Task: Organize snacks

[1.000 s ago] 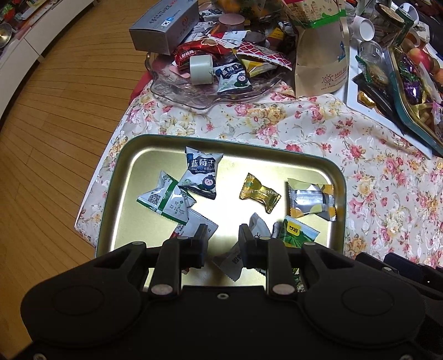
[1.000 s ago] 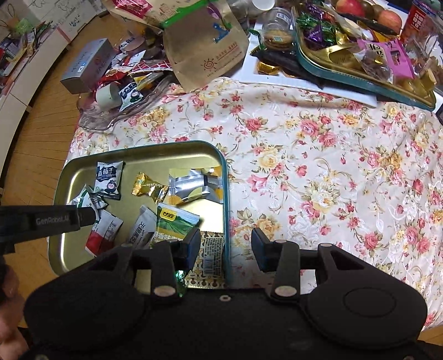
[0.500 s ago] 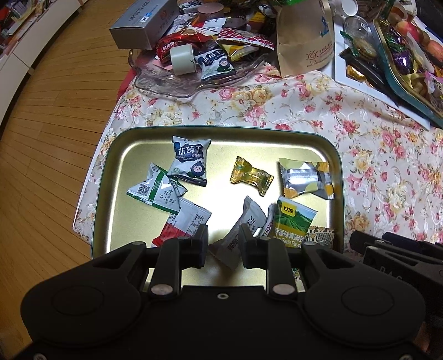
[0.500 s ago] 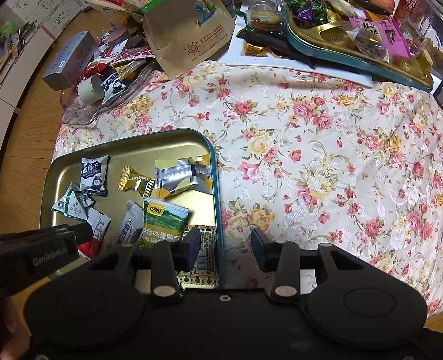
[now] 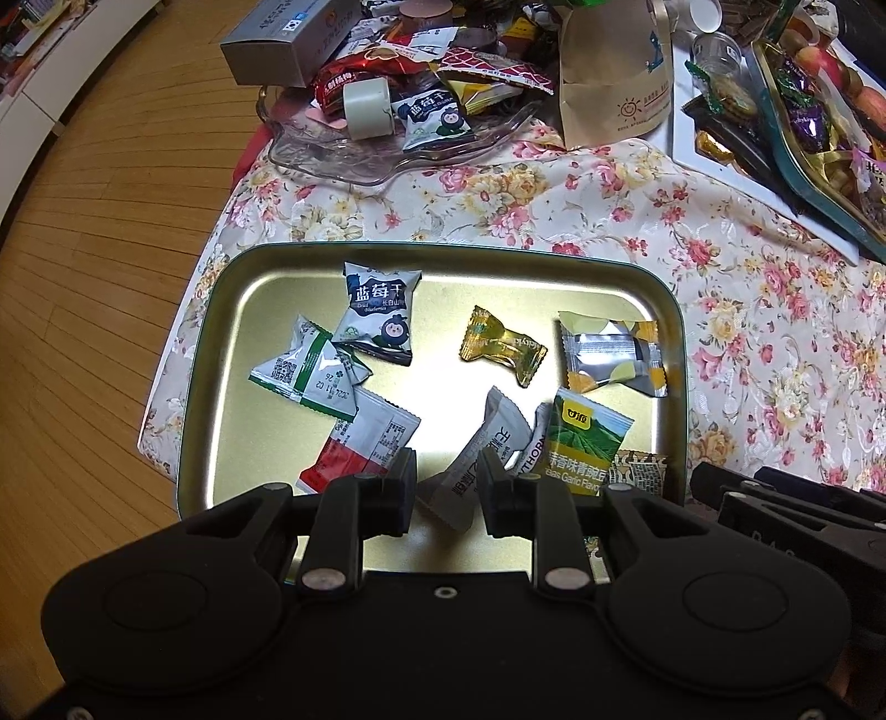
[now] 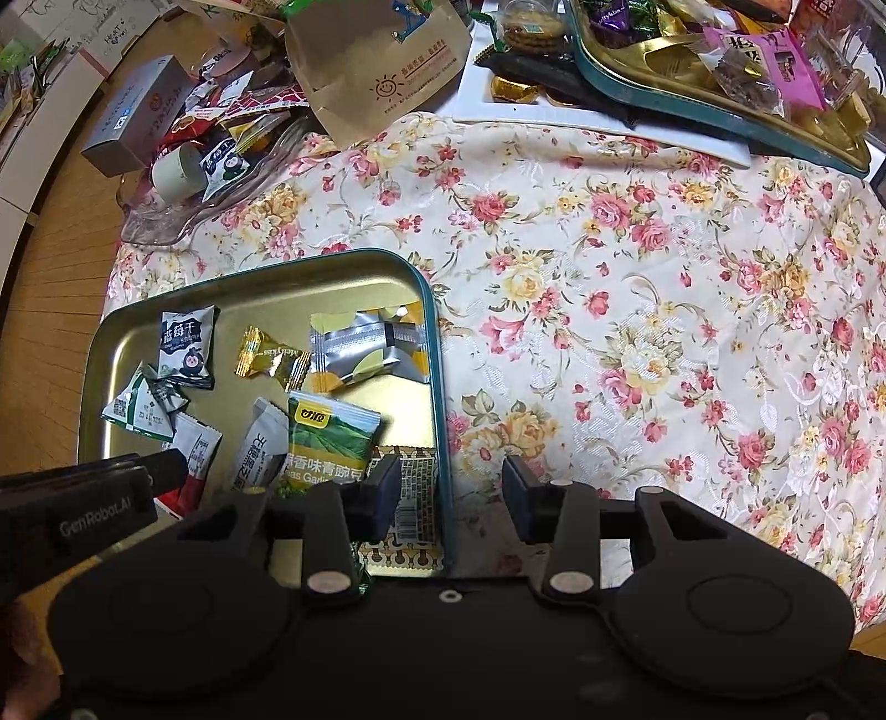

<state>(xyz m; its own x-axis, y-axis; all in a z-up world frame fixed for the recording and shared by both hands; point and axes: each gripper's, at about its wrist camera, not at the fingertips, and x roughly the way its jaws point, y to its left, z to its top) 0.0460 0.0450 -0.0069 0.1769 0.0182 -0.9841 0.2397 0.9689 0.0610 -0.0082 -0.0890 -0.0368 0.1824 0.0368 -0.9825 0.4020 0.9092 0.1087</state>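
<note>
A gold tray with a teal rim (image 5: 443,250) (image 6: 437,354) holds several snack packets: a blueberry packet (image 5: 379,313) (image 6: 185,346), a gold candy (image 5: 501,346) (image 6: 271,357), a silver and yellow packet (image 5: 609,354) (image 6: 365,354), a green pea packet (image 5: 581,443) (image 6: 326,440) and a white packet (image 5: 482,459). My left gripper (image 5: 443,487) is open and empty above the tray's near edge. My right gripper (image 6: 451,493) is open and empty, straddling the tray's right rim.
A clear glass dish (image 5: 387,149) (image 6: 183,216) piled with more snacks sits at the back left, beside a grey box (image 5: 282,41) and a brown paper bag (image 5: 614,72) (image 6: 376,61). A second teal tray (image 6: 720,111) of sweets stands at the back right. Floral cloth (image 6: 664,304) covers the table.
Both grippers have drawn back toward me and slightly up, so more of the tray shows. The packets have not moved.
</note>
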